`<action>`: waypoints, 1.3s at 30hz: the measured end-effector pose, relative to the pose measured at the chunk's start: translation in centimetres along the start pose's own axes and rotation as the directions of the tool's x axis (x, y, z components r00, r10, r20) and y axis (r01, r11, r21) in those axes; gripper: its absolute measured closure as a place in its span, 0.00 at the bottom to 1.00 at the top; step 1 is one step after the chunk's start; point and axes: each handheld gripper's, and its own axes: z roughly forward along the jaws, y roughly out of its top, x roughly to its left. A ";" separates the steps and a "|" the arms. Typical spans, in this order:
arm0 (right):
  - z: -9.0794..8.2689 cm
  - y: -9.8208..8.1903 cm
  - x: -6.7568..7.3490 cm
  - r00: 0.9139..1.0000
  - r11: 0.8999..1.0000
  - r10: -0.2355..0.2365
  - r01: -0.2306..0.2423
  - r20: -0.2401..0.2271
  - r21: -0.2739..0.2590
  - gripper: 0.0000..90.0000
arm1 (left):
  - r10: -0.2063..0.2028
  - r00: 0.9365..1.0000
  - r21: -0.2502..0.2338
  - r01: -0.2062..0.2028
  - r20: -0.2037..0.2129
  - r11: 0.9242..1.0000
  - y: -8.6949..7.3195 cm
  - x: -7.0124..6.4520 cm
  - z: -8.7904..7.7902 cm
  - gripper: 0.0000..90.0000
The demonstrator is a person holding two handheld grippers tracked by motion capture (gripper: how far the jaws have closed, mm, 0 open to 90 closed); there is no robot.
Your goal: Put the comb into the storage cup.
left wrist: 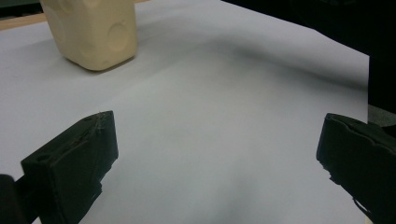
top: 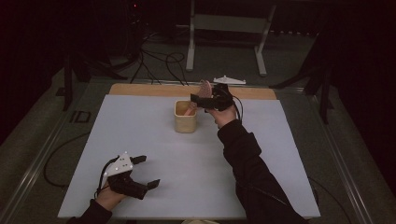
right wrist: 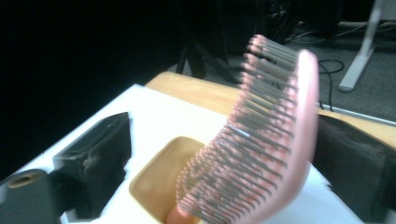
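Pink, bristly brush (right wrist: 261, 140) stands handle-down in the squarish cream cup (top: 185, 116), between my right gripper's (top: 201, 99) parted jaws; my left gripper (top: 145, 171) gapes empty, well nearer me.

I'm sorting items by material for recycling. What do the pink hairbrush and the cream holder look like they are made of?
The pink hairbrush looks like smooth, slightly glossy plastic: a curved moulded back with rows of thin, stiff bristles that could be plastic or metal. The cream holder has a matte, even surface with rounded corners and round dimples, suggesting moulded plastic or perhaps ceramic; the look leaves that open.
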 end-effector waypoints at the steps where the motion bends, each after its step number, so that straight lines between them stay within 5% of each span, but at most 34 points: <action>1: 0.0 0.0 0.0 1.000 1.000 -0.006 0.006 0.024 0.003 0.08 | 0.001 1.000 0.001 -0.001 0.001 1.000 0.0 0.0 0.0 0.00; 14: -0.8 0.1 0.1 0.997 1.000 -0.025 0.025 0.070 0.004 0.08 | 0.004 1.000 -0.007 -0.004 0.003 1.000 0.1 -0.1 0.0 0.00; 39: -2.3 -0.1 -0.2 0.997 0.997 -0.071 0.071 0.018 0.000 0.08 | 0.003 1.000 -0.015 -0.003 0.010 1.000 0.0 -0.1 -0.2 0.00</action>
